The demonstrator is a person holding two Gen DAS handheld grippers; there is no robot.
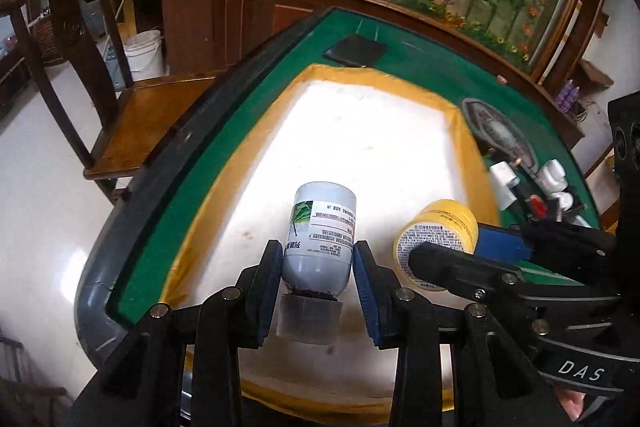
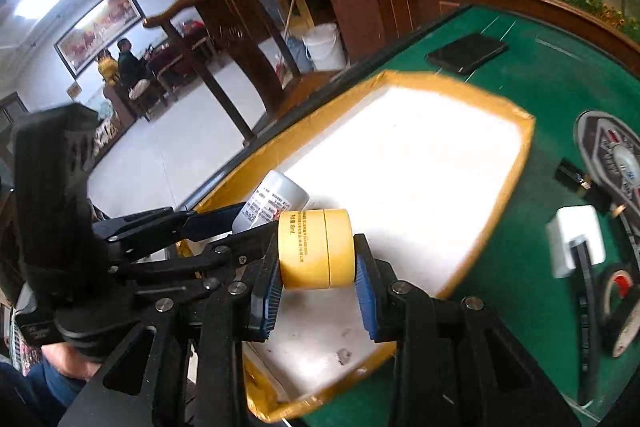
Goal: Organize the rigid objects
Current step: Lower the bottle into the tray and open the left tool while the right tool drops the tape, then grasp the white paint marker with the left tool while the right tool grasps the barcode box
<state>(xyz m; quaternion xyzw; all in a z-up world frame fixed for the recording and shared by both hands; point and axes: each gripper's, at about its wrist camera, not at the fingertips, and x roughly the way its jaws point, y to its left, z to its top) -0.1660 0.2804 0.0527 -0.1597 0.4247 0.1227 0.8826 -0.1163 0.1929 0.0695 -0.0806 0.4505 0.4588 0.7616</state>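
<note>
My left gripper point(image 1: 314, 259) is shut on a white bottle point(image 1: 320, 227) with a printed label, held cap-down above the white floor of a yellow-rimmed tray point(image 1: 224, 195). Its clear cap point(image 1: 308, 321) hangs below the pads. To its right, the right gripper point(image 1: 440, 263) holds a yellow jar point(image 1: 434, 243). In the right wrist view, my right gripper point(image 2: 316, 263) is shut on that yellow jar point(image 2: 314, 249), gripped on its two flat ends, over the tray's point(image 2: 520, 155) near end. The white bottle point(image 2: 276, 199) and left gripper point(image 2: 248, 219) show just left of it.
The tray lies on a green felt table point(image 2: 540, 75). A black wallet point(image 2: 466, 53) lies at the far side. White chargers point(image 2: 576, 245), a tape roll point(image 2: 620, 307) and a round badge point(image 2: 612, 155) crowd the right. A wooden chair point(image 1: 120, 115) stands left of the table.
</note>
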